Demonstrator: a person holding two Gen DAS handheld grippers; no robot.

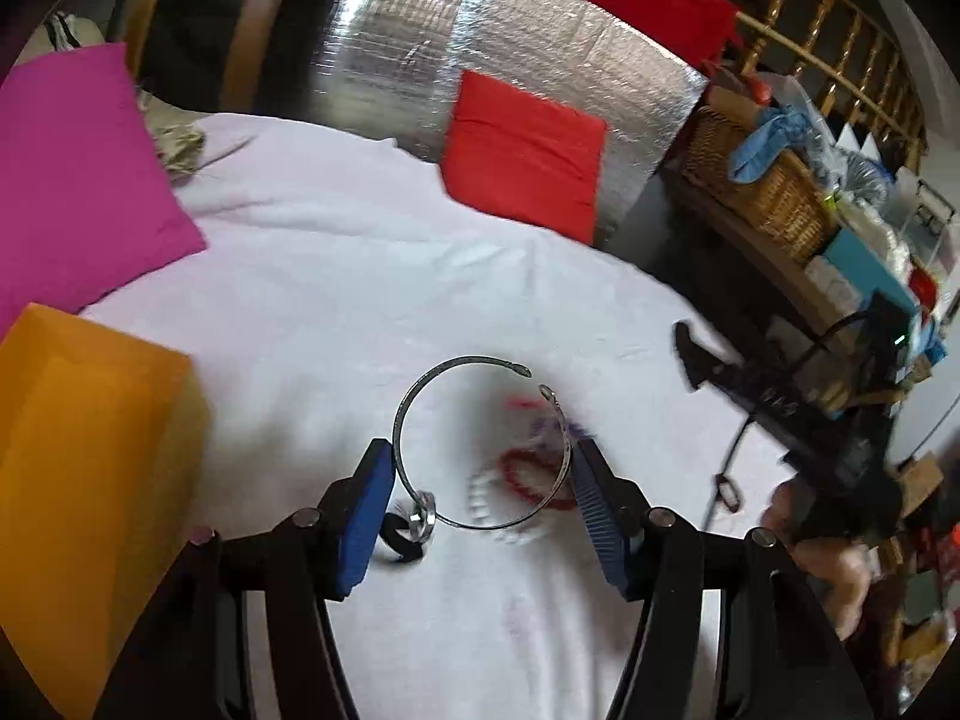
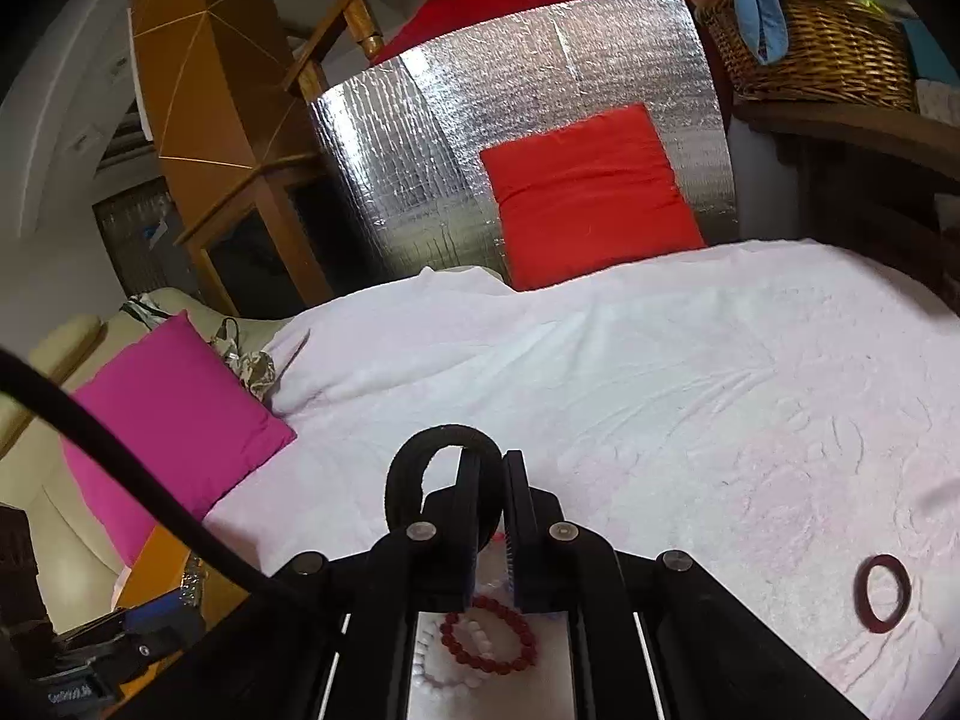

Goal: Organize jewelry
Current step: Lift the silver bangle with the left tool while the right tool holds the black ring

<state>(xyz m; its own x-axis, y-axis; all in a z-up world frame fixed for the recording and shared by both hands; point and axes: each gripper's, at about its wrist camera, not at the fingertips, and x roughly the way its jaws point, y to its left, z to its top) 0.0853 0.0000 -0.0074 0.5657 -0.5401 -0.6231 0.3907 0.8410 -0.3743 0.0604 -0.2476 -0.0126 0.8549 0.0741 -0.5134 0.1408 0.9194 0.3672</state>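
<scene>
My left gripper (image 1: 477, 468) is shut on a thin silver open bangle (image 1: 438, 384) with a small ring charm (image 1: 422, 518), held above the white cloth. Below it lie a red bead bracelet (image 1: 528, 471), a white bead bracelet (image 1: 480, 495), a purple item (image 1: 564, 426) and a black band (image 1: 399, 534), all blurred. My right gripper (image 2: 492, 462) is shut on a black fabric band (image 2: 420, 456). Beneath it lie the red bead bracelet (image 2: 487, 636) and white beads (image 2: 447, 675). A dark red ring bangle (image 2: 882, 594) lies at the right.
An orange box (image 1: 90, 480) stands at the left, beside a magenta pillow (image 1: 72, 180). A red cushion (image 1: 522, 150) leans on a silver foil panel (image 1: 420, 48). A wicker basket (image 1: 762, 180) sits on a cluttered shelf at the right. The white cloth (image 2: 600, 360) covers the bed.
</scene>
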